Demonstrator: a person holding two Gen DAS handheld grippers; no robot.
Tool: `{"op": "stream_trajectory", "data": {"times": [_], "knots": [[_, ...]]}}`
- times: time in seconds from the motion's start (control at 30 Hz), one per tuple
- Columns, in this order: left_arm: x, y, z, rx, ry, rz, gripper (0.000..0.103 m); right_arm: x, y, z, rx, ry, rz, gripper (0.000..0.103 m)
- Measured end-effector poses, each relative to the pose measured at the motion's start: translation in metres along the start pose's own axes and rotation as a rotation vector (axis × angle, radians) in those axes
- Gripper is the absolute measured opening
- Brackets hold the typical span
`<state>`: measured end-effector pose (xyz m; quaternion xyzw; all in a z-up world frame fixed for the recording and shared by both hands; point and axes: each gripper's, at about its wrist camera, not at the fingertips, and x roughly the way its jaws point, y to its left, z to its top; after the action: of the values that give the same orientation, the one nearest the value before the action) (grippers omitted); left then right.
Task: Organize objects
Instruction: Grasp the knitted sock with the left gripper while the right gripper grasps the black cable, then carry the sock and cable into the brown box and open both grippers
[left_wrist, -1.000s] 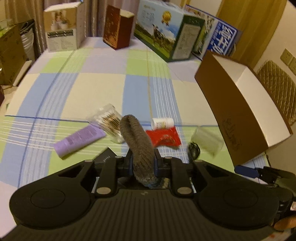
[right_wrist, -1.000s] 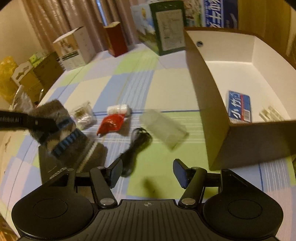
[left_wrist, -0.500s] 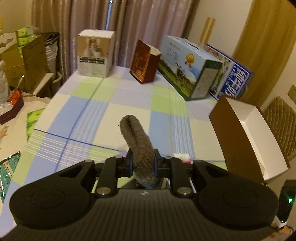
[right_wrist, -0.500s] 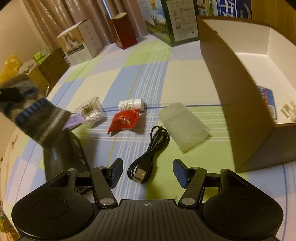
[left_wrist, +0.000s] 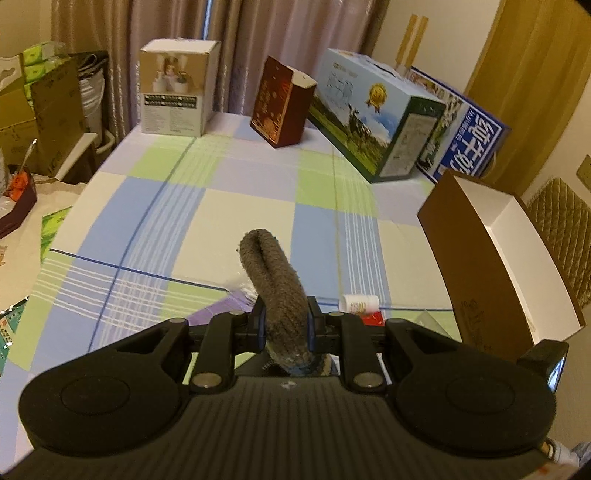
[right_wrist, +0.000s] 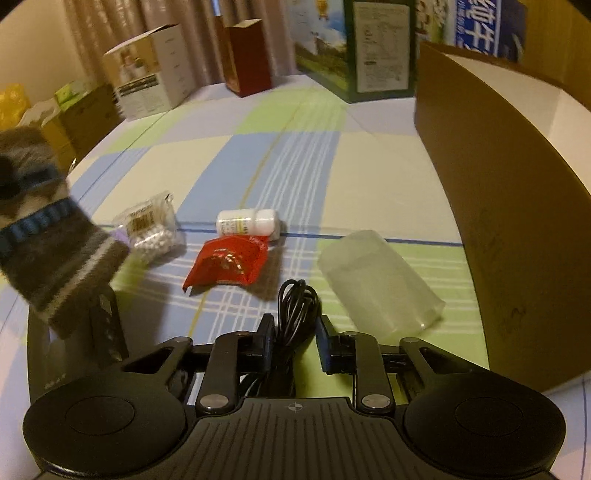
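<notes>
My left gripper (left_wrist: 284, 325) is shut on a grey striped sock (left_wrist: 273, 280), which it holds above the checked tablecloth. The same sock (right_wrist: 48, 258) hangs at the left of the right wrist view. My right gripper (right_wrist: 295, 332) is low over the table and its jaws are closing, with the pads against a coiled black cable (right_wrist: 295, 306) that lies between them. Just beyond lie a red packet (right_wrist: 225, 264), a white bottle (right_wrist: 247, 221), a bag of cotton swabs (right_wrist: 151, 229) and a translucent plastic case (right_wrist: 380, 280). An open brown box (right_wrist: 498, 221) stands to the right.
A flat black box (right_wrist: 103, 332) lies under the hanging sock. At the table's far edge stand a white carton (left_wrist: 177, 92), a dark red carton (left_wrist: 280, 103) and a milk carton (left_wrist: 373, 114). Cardboard boxes and clutter sit off the left table edge.
The left gripper rose with the sock and now looks further across the table. The right gripper came down over the black cable and its jaws closed from wide apart onto it.
</notes>
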<state>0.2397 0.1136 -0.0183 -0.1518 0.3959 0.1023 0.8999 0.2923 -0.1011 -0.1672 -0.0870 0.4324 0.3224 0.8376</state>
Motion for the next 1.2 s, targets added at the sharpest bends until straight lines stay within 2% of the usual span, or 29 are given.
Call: {"op": "stream_trajectory", "data": {"times": [0.1, 0.2, 0.5, 0.9, 1.2], "knots": [[0.006, -0.005, -0.001, 0.012, 0.015, -0.014, 0.016, -0.005, -0.002, -0.001, 0.004, -0.001, 0.021, 0.012], [0.009, -0.011, -0.001, 0.025, 0.022, -0.028, 0.016, -0.015, -0.005, -0.003, 0.011, -0.026, 0.039, 0.012], [0.010, -0.034, 0.002, 0.075, 0.018, -0.071, 0.016, -0.061, -0.020, -0.002, 0.090, -0.135, 0.091, 0.009], [-0.006, -0.081, 0.019, 0.156, -0.048, -0.146, 0.016, -0.129, -0.038, 0.023, 0.092, -0.316, 0.116, 0.008], [-0.021, -0.134, 0.042, 0.227, -0.129, -0.225, 0.016, -0.176, -0.075, 0.045, 0.105, -0.417, 0.072, 0.008]]}}
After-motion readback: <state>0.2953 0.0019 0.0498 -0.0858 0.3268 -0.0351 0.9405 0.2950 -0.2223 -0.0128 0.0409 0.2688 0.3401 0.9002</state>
